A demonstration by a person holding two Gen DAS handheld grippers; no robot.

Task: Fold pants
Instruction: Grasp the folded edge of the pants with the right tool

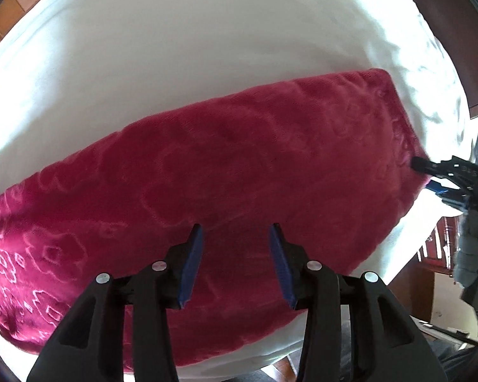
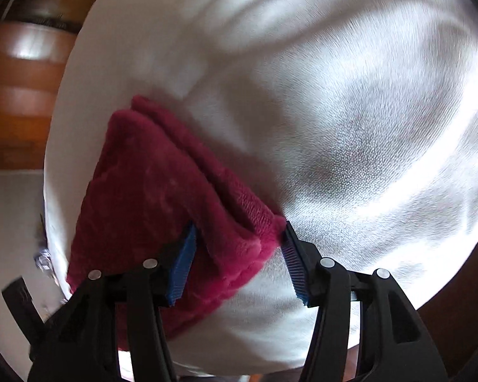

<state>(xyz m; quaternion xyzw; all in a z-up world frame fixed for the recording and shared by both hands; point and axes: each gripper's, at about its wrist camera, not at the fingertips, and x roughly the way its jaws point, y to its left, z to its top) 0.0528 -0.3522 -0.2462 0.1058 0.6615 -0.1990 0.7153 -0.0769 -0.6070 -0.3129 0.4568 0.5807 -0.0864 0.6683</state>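
The pants (image 1: 239, 165) are dark red plush with a paler pressed pattern. They lie folded in a long band across the white sheet (image 1: 175, 47). In the left wrist view my left gripper (image 1: 235, 231) hangs open over their near edge, its blue pads apart with only the flat cloth below. At the band's right end, my right gripper (image 1: 422, 175) meets the fabric. In the right wrist view the pants' layered corner (image 2: 255, 232) sits between the spread blue pads of my right gripper (image 2: 239, 225), slack and not squeezed.
The sheet (image 2: 350, 127) covers a rounded surface, creased on the right. Wooden floor (image 2: 19, 102) shows beyond its left edge, and dark wooden furniture (image 1: 443, 25) stands at the upper right. A grey-gloved hand (image 1: 468, 254) holds the right tool.
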